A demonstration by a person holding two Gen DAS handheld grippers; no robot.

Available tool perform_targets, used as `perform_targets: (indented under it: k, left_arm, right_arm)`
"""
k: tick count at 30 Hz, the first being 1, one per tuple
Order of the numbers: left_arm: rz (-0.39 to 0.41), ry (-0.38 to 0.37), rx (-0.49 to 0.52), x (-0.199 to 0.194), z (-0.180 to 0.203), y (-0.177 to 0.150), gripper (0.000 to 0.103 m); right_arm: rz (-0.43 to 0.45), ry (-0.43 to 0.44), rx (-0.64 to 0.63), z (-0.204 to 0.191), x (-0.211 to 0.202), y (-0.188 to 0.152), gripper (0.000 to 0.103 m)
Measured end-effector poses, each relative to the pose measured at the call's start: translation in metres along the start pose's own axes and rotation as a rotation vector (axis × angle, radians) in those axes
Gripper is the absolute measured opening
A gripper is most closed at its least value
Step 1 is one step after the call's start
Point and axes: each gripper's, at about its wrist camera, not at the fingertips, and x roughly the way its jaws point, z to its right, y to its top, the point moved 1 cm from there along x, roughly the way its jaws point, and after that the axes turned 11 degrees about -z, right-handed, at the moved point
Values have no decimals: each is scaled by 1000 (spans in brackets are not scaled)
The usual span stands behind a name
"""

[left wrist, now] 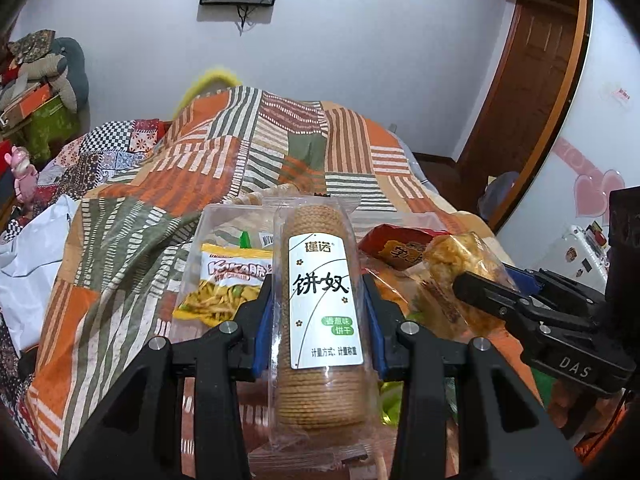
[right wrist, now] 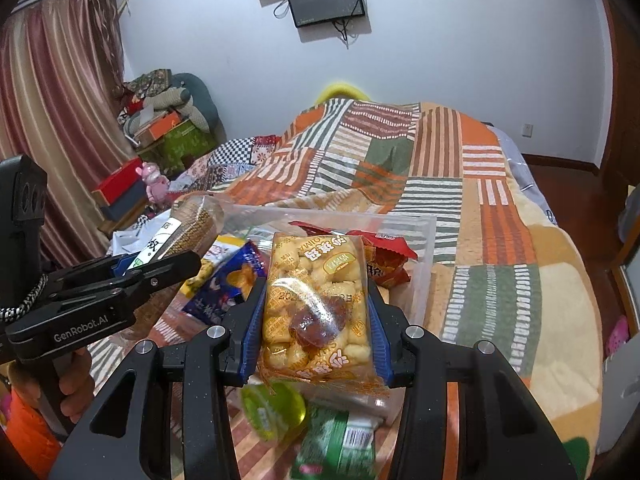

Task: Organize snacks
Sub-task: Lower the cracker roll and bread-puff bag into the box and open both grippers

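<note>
My left gripper (left wrist: 320, 292) is shut on a clear sleeve of round biscuits (left wrist: 322, 308) with a white label, held above a clear plastic bin (left wrist: 208, 224). It also shows in the right wrist view (right wrist: 168, 264) at the left, with the biscuit sleeve (right wrist: 188, 228). My right gripper (right wrist: 318, 312) is shut on a bag of golden puffed snacks (right wrist: 316, 304), held over the bin (right wrist: 428, 240). That bag (left wrist: 460, 264) and the right gripper (left wrist: 484, 288) show at the right of the left wrist view.
The bin holds a yellow chips packet (left wrist: 224, 288), a red packet (right wrist: 386, 262) and a blue packet (right wrist: 228, 288). A green jelly cup (right wrist: 276, 408) and green packet (right wrist: 340, 444) lie near me. All rests on a bed with a patchwork quilt (right wrist: 400, 152). Clutter (right wrist: 164, 120) stands at left.
</note>
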Motion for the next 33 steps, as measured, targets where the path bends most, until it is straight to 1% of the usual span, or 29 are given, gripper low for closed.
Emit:
perform_targets:
  k: [5,10,14,18,23,26,30,33]
  left_arm:
    - [-15,10,7,17,-1,8,39]
    - [-23,11,8,31,-4,18,39]
    - [-36,10,10,40,-6,22,39]
    - [-63,12,-7,53,-10,23,40]
    - [-45,23,-11,50,-11,20,40]
    - [-32,33,-4,42,-9,19,41]
    - [-15,30,-14,27,-9,18,42]
    - [-1,30,-19,12,-9,15,43]
  right_arm:
    - [-12,14,11,2,13,7,42]
    - [-21,4,-1,0,25,14,42]
    - [-45,-4,-1,2,35,13,42]
    - [-51,-12,3,6,38,11,42]
    - [-61,-30,4,6,36,12,43]
    - [-59,-35,12,6,32,10,46]
    - [-36,-34,16,5,21,9,62]
    - [-15,-42,5,2,8,7,64]
